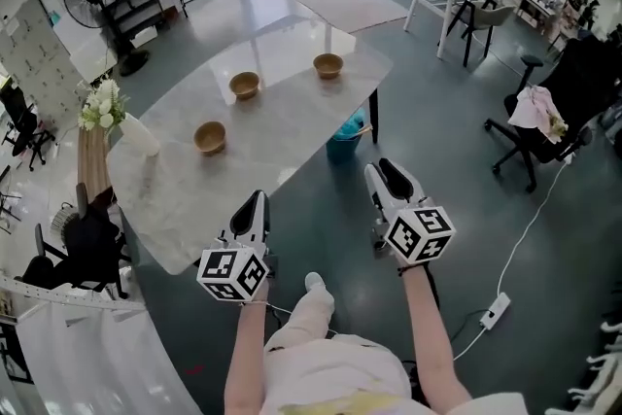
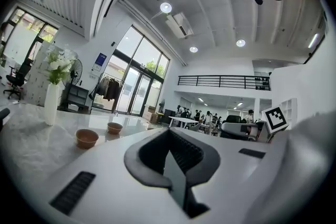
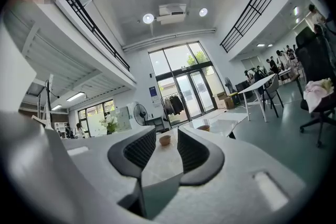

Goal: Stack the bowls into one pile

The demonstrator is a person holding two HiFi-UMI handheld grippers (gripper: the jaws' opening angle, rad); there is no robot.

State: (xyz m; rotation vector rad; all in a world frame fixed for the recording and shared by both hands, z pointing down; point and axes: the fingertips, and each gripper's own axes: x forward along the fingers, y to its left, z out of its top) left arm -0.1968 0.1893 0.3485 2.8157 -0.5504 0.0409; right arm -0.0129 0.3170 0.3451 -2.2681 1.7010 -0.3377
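Three brown bowls stand apart on the white marble table (image 1: 282, 126): a near-left bowl (image 1: 210, 137), a middle bowl (image 1: 244, 85) and a far-right bowl (image 1: 328, 65). Both grippers hover over the floor off the table's near edge, well short of the bowls and holding nothing. My left gripper (image 1: 257, 205) has its jaws together; the left gripper view shows two bowls, one (image 2: 86, 137) nearer than the other (image 2: 114, 127), far off to the left. My right gripper (image 1: 387, 172) is open, and a distant bowl (image 3: 165, 140) shows through the gap between its pads, with another bowl (image 3: 203, 127) to the right.
A white vase with flowers (image 1: 136, 133) stands at the table's left end. A teal bin (image 1: 347, 133) sits under the table's right side. A black office chair (image 1: 544, 126) and a power strip (image 1: 496, 309) are on the floor at the right. The person's shoe (image 1: 313, 283) is between the grippers.
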